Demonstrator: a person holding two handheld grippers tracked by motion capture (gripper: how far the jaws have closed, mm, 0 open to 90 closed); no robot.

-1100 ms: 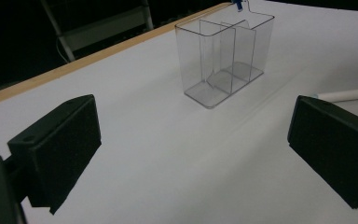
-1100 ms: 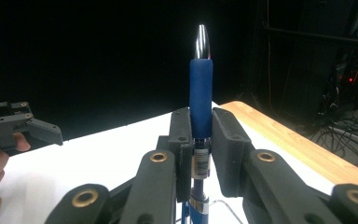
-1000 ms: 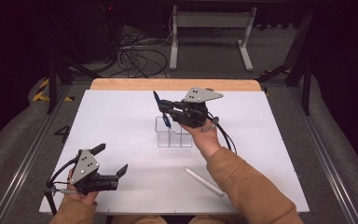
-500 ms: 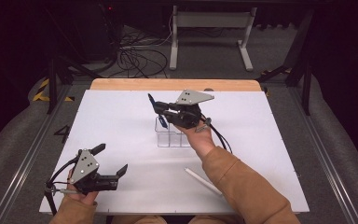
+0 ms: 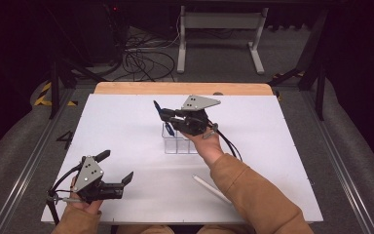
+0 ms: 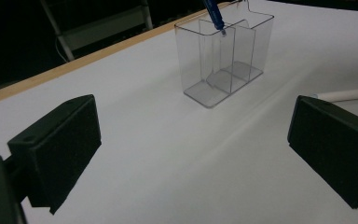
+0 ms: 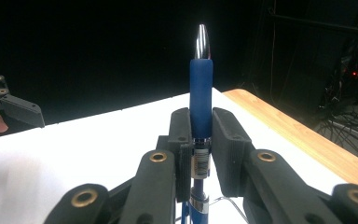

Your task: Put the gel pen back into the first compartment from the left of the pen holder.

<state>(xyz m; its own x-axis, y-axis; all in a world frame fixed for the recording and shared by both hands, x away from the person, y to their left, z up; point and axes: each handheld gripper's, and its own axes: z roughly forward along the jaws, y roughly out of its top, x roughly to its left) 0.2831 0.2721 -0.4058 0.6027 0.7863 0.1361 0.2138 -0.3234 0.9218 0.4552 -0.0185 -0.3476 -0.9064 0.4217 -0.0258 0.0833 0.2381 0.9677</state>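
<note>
A blue pen (image 5: 161,116) stands tilted between the jaws of my right gripper (image 5: 168,117), over the clear divided holder (image 5: 177,144) at mid table. In the right gripper view the pads touch the pen (image 7: 200,93) on both sides; the jaws of this gripper (image 7: 200,126) have just been opening a little with the pen between them. In the left gripper view the pen's lower tip (image 6: 214,11) sits at the rim of the holder's (image 6: 223,56) far-left compartment. My left gripper (image 5: 116,165) rests open and empty at the near left, its own jaws (image 6: 191,140) wide apart.
A white pen (image 5: 212,189) lies on the white tabletop (image 5: 272,146) near the right forearm, also seen as a white pen (image 6: 349,94) at the right edge. A wooden strip (image 5: 185,88) borders the far side. Cables and a stand lie beyond.
The right gripper has shifted slightly left and tilted with the blue pen, bringing the pen over the holder's left end. The left gripper has stayed still.
</note>
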